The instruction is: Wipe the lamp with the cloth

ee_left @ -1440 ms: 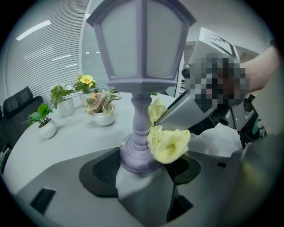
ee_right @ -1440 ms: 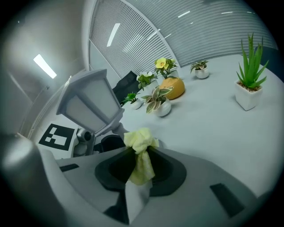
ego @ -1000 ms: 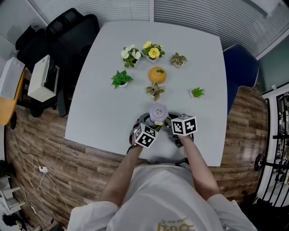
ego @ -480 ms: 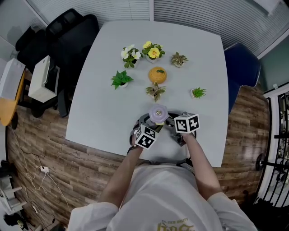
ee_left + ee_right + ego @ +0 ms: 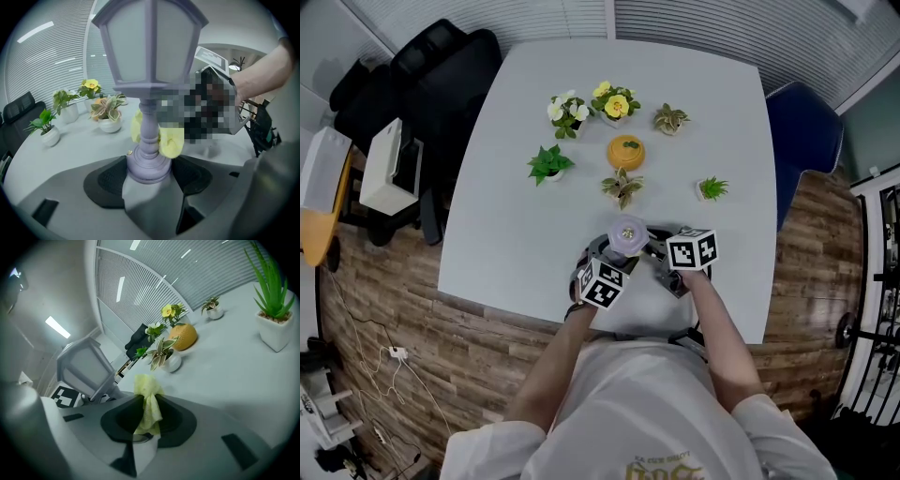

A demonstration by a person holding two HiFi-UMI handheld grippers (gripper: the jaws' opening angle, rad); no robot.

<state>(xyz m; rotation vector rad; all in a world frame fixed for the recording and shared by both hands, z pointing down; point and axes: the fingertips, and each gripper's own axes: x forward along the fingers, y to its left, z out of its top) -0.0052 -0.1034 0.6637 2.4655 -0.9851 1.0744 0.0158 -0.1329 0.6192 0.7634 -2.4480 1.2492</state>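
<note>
Held lamp [image 5: 151,65] by its base in left gripper [image 5: 149,174], jaws closed on it; stood upright near front edge of table [image 5: 516,234]. Pinched yellow cloth [image 5: 148,401] in right gripper [image 5: 146,425], pressed round lamp stem just above base. Saw small potted plants [image 5: 551,164] farther back, well apart.

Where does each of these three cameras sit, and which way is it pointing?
Head view: on the person's head, looking steeply down at the table; shows forearms, left gripper and right gripper at the lamp.
Left gripper view: on that gripper, looking along its jaws, shut on the lamp's base; the right arm shows too.
Right gripper view: on that gripper, looking along its jaws, shut on the cloth, toward plants.
All three show the lamp; both gripper views show the cloth.
</note>
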